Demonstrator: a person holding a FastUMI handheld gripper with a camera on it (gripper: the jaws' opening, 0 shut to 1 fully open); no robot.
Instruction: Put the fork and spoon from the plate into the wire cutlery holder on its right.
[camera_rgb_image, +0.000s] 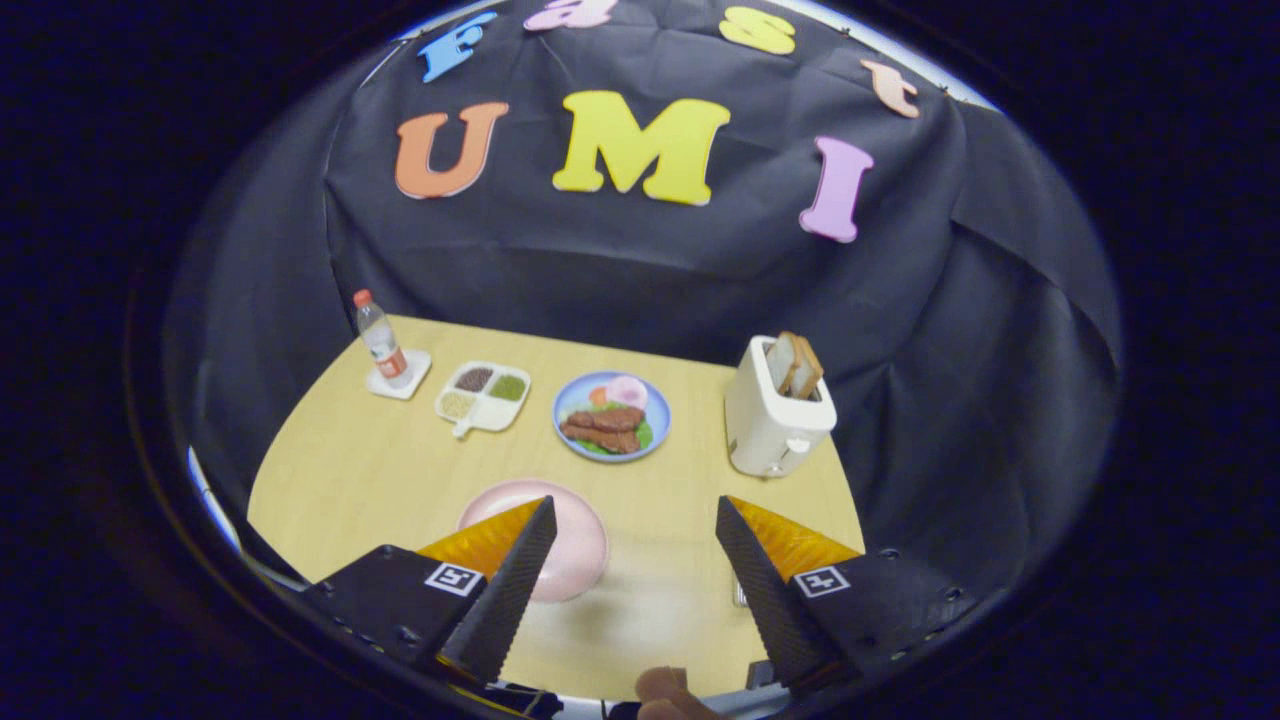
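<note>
Pale wooden worktop (380, 470) is carrying a pink plate (575, 545) that is sitting just ahead of the left finger of the tongs (635, 520), which are hanging wide open and gripping nothing, with a white toaster (775, 420) standing beyond them.

The tool (635, 515) hung above the table (380, 470) with its two fingers (510, 590) spread wide apart, gripping nothing, tips angled forward and up, while a fingertip (665, 690) showed just behind them.
</note>
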